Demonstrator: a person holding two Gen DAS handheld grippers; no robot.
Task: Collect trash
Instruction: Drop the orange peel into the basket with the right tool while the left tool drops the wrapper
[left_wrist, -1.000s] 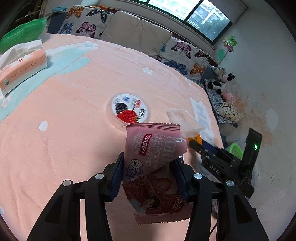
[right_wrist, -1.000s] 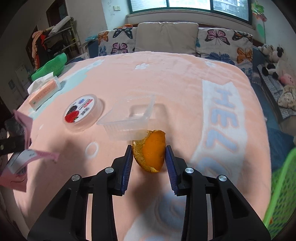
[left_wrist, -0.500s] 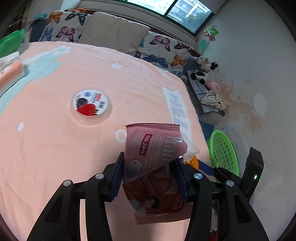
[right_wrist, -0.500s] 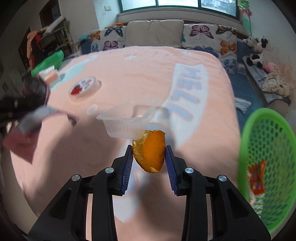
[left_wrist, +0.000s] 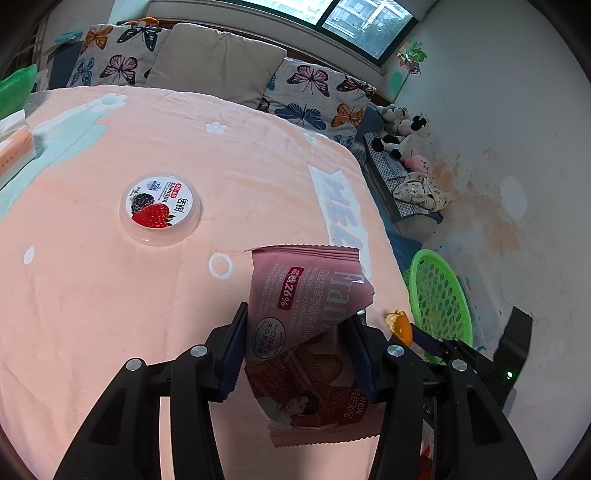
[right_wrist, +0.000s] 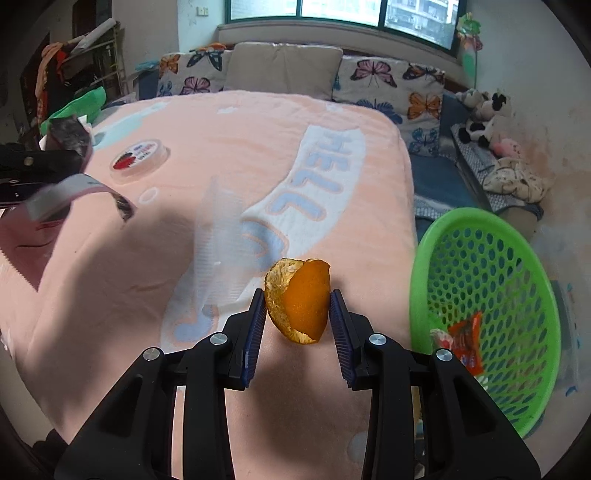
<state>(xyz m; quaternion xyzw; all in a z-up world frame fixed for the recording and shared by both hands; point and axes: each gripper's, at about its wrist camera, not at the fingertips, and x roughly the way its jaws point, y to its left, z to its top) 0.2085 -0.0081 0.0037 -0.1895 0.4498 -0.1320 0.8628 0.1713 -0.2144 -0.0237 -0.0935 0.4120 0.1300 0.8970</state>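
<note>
Left gripper (left_wrist: 295, 347) clenched part-way on pink wrapper (left_wrist: 306, 332), pads pressing both sides (wrapper crumpled, hanging below pads). Lid (left_wrist: 160, 208) on blanket (left_wrist: 92, 295) ahead-left of it. Right gripper (right_wrist: 297, 325) clamped narrow on orange peel (right_wrist: 301, 301), peel upright between pads. Clear tray (right_wrist: 218, 251), blurred, just ahead-left of right gripper. Green basket (right_wrist: 480, 221) to its right, red wrapper (right_wrist: 467, 341) inside.

Printed "26%" and "NEW" on pink snack wrapper (left_wrist: 306, 332); woven "HELL" across blanket (right_wrist: 314, 177), toward twelve o'clock of wrapper.
</note>
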